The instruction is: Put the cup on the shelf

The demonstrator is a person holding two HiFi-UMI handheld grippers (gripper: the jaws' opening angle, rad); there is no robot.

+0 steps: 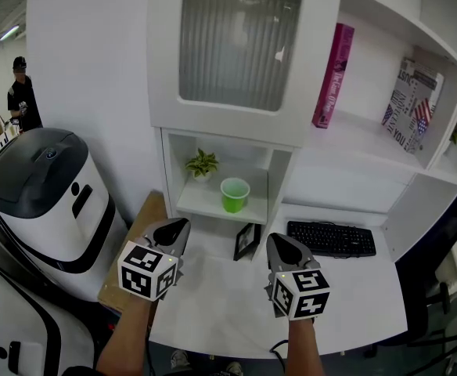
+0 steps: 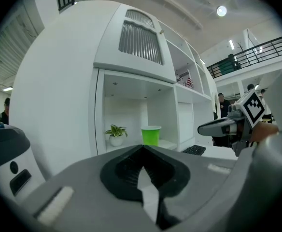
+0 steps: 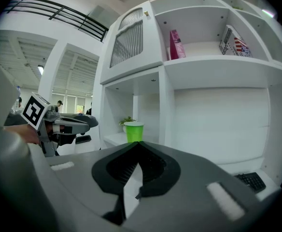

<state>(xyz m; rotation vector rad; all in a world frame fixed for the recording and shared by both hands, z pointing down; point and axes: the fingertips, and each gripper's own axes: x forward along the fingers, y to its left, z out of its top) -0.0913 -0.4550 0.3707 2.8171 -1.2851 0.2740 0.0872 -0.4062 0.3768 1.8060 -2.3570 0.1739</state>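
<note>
Grippers hang over desk [image 1: 213, 292] near its front edge: L gripper [image 1: 181, 224] and R gripper [image 1: 275, 240], both w/ jaws shut, nothing held. Shelf [image 1: 201, 204] sits ahead at desk's back-left corner. Cup [image 1: 235, 194] stands upright on it, well apart from both tips, approx midway between them. Looks already placed.

"What colour was the cup [image 1: 235, 194]?"

"Bright green, on a white shelf [image 1: 199, 203]. The plant [image 1: 202, 163] left of the cup had green-and-cream leaves and a white pot."

"And to the right of the cup?"

"A magenta book [image 1: 332, 75] higher up and a black keyboard [image 1: 331, 239] lower down. Below the cup, the left gripper [image 1: 181, 225] and right gripper [image 1: 275, 241] were grey, with black-and-white square markers on their cubes."
</note>
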